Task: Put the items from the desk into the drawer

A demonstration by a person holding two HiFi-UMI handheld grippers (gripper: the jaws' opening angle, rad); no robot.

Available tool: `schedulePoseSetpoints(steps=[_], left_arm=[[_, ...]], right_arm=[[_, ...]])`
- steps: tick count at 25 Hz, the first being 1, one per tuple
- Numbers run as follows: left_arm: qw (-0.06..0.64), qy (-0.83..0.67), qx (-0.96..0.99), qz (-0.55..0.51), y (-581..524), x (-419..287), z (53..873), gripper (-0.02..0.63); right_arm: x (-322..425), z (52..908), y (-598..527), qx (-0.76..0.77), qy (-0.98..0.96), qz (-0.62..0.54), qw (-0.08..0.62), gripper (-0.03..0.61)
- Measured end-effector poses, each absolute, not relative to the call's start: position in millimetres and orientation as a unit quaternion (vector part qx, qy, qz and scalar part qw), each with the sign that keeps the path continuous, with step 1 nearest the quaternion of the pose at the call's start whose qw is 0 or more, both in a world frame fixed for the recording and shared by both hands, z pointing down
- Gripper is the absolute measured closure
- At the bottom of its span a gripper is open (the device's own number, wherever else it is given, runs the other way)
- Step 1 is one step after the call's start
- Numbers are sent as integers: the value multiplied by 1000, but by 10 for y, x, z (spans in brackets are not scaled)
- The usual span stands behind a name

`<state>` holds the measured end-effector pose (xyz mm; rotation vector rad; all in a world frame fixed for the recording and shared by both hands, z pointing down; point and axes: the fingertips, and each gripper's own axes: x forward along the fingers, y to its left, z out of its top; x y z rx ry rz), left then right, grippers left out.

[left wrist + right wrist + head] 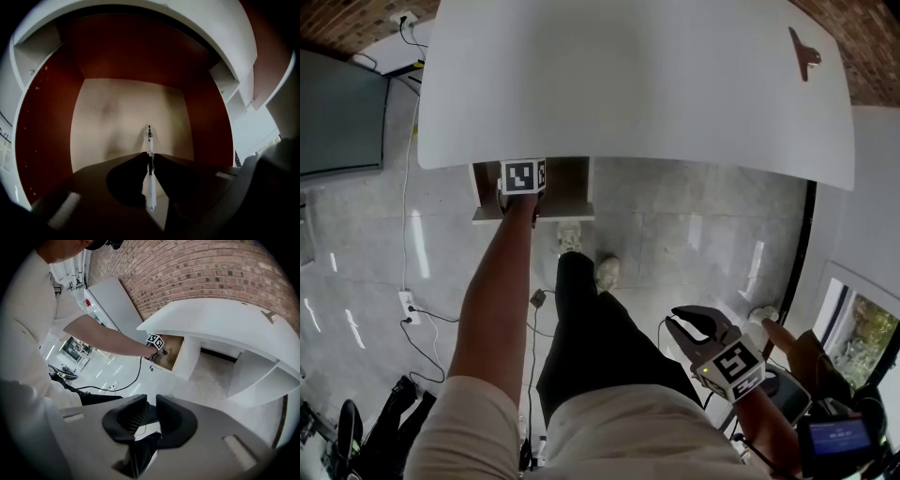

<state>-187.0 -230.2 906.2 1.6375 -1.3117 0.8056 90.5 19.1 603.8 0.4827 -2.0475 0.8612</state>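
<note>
Over drawer [567, 186] under white desk [628, 84], grey floor [694, 234]: left gripper [150, 157] clamps pen [150, 140]; right gripper [151, 401] narrow, empty.

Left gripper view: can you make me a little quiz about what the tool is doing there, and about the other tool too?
1. True or false: the left tool is shut on a pen.
2. What is the pen over? A) the desk top B) the open drawer C) the floor
3. Fill in: between its jaws the right tool holds ____.

Key: 1 true. 2 B. 3 nothing.
</note>
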Motion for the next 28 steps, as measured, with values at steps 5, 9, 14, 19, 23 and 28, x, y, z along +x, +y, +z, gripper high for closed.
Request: schedulePoseSetpoints(steps=[5, 9, 14, 19, 23, 28], left_arm=[[429, -510, 662, 343, -2315, -1831, 9091, 507], [419, -507, 668, 347, -2288, -1827, 9006, 505], [412, -509, 669, 352, -2178, -1852, 8851, 505], [402, -513, 671, 354, -2057, -1817, 8595, 505], [396, -515, 672, 354, -1927, -1771, 8371, 505], [393, -522, 674, 343, -1752, -1704, 8046, 505]], right_arm=[[937, 6047, 120, 195, -818, 346, 416, 531], [931, 6042, 88, 196, -824, 338, 410, 531], [931, 5950, 75, 201, -831, 330, 400, 531], [968, 5822, 121, 201, -843, 315, 388, 531], [975, 5683, 152, 201, -853, 299, 377, 531], [993, 5534, 224, 203, -866, 277, 364, 531]])
